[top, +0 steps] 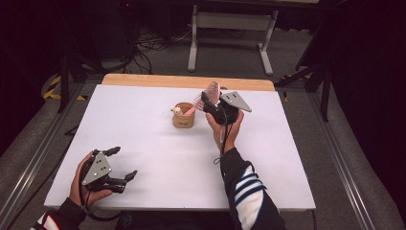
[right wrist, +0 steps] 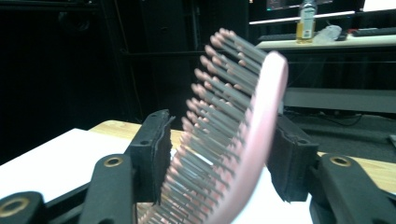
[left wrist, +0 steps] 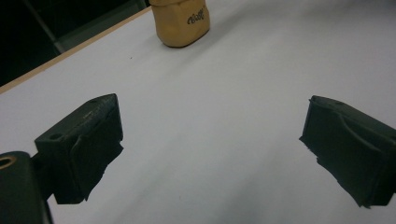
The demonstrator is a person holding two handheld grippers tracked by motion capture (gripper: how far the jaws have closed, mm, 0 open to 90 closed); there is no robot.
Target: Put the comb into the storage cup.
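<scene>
Left gripper view: unreadable script on tan cup (left wrist: pixel 181 21)

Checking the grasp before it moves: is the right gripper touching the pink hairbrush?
Touching. In the right gripper view the hairbrush sits pinched in the right gripper, bristles against one pad, its back against the other.

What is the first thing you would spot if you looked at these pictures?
The pink hairbrush, gripped between the jaws of the right gripper and held up over the white table. Just left of it stands a small tan cup. The left gripper rests wide open near the table's front left corner.
</scene>
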